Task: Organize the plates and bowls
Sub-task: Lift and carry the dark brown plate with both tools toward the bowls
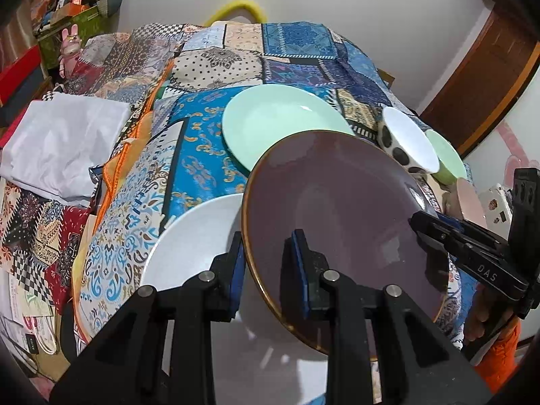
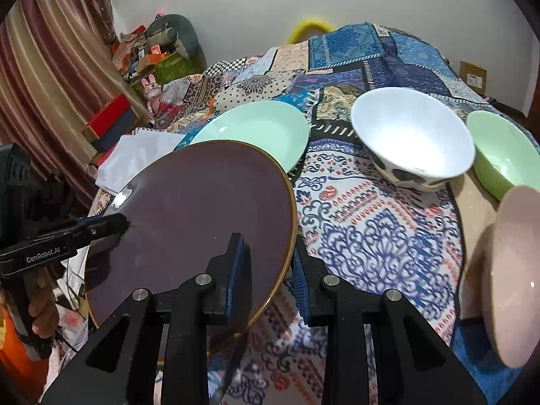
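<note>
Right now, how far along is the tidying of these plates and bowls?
Early on. In hand: both tongs, left and right, grip the purple plate by opposite rims, lifted off the table. Nothing looks stacked yet: the mint plate, white plate, spotted bowl, green bowl and pink bowl sit separately.

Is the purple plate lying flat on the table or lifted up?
Lifted and tilted. The purple plate is clamped at opposite rims by the left gripper and right gripper.

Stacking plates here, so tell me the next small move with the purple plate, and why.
Probably carry the purple plate over the mint plate and lower it. Both claws, left and right, grip opposite rims, holding it tilted above the cloth.
</note>
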The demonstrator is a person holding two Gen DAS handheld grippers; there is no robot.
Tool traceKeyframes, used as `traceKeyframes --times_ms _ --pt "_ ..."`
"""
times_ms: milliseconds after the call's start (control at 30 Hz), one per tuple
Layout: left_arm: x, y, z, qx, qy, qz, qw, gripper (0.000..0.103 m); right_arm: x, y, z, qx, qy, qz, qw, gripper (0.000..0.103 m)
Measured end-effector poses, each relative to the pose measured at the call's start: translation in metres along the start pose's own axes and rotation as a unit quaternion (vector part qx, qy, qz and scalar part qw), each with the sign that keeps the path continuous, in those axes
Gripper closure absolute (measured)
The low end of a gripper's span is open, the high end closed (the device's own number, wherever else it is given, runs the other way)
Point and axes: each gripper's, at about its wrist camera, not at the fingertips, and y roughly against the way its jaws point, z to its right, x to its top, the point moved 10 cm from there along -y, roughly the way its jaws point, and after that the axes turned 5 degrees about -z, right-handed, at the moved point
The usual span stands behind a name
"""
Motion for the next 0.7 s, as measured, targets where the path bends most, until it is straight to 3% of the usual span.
traceKeyframes --times_ms 700 --pt "-0.023 0.027 0.089 -0.02 -0.052 0.002 0.9984 0.077 -0.031 0.069 0.04 -0.023 -0.028 0.044 0.998 0.078"
